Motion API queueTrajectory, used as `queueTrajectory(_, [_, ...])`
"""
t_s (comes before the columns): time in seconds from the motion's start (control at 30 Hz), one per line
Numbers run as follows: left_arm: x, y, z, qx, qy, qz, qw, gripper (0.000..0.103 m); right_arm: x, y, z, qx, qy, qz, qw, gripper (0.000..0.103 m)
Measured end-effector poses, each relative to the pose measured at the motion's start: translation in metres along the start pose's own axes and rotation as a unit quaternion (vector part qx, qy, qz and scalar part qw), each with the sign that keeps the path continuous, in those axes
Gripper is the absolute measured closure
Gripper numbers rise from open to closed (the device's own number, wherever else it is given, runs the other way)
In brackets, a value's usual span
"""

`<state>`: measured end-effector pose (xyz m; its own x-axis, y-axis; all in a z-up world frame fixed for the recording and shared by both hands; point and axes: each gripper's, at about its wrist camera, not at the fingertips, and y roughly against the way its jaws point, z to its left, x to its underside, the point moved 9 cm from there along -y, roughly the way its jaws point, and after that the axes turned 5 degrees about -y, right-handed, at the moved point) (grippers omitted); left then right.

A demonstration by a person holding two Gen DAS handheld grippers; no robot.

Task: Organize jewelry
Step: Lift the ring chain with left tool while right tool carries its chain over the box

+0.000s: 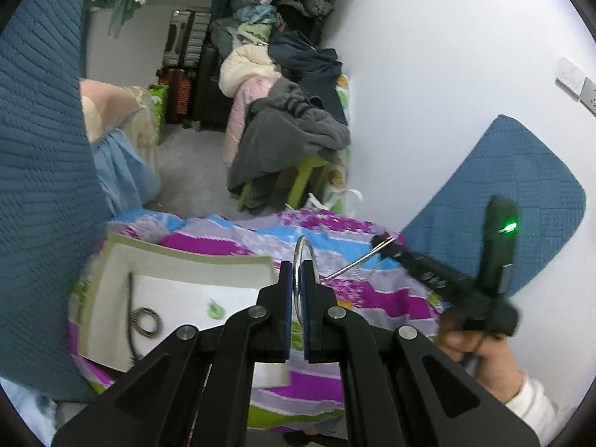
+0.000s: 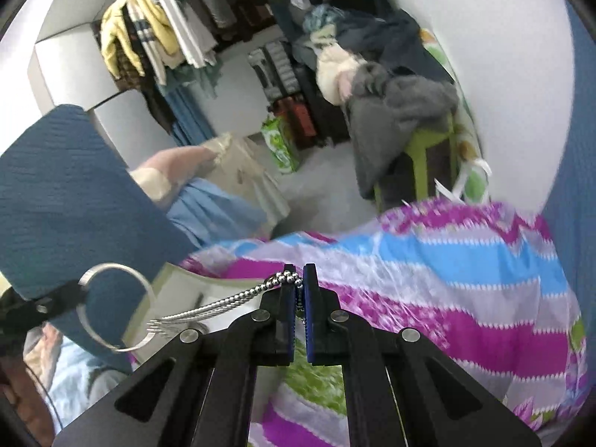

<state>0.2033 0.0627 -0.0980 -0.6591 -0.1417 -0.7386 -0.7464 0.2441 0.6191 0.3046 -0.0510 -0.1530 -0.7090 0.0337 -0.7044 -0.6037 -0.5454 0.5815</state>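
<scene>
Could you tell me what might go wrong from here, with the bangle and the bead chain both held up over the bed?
1. The right gripper pinches the silver ball-bead chain only at its fingertips; a tug could pull it free.
2. The chain runs taut to the silver metal bangle clamped in the left gripper; moving the grippers apart may strain it.
3. Both are held beside the open white cardboard box, so anything dropped may land in the patterned purple bedspread.

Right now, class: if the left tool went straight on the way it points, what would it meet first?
The left tool, shut on a silver bangle, points over the patterned bedspread. The bead chain held by the right tool crosses just ahead, so probably that first, then bedspread; depth is unclear.
</scene>
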Motion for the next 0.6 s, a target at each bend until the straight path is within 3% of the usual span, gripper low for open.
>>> queueTrajectory(0.1, [-0.003,0.004,0.017,-0.02,-0.013,-0.001,0.9997,0.1,-0.012,0.003,0.023,-0.01,0.011,-0.009,1.0,0.101])
queueTrajectory(0.3, [0.006,0.003,0.037,-0.009,-0.024,0.012,0.9996,0.1,-0.028,0.001,0.073,-0.057,0.024,-0.001,0.998,0.101])
queueTrajectory(0.6, [0.045,-0.028,0.021,0.049,-0.091,0.057,0.993,0.099,-0.012,-0.028,0.129,-0.072,0.078,0.041,0.994,0.101])
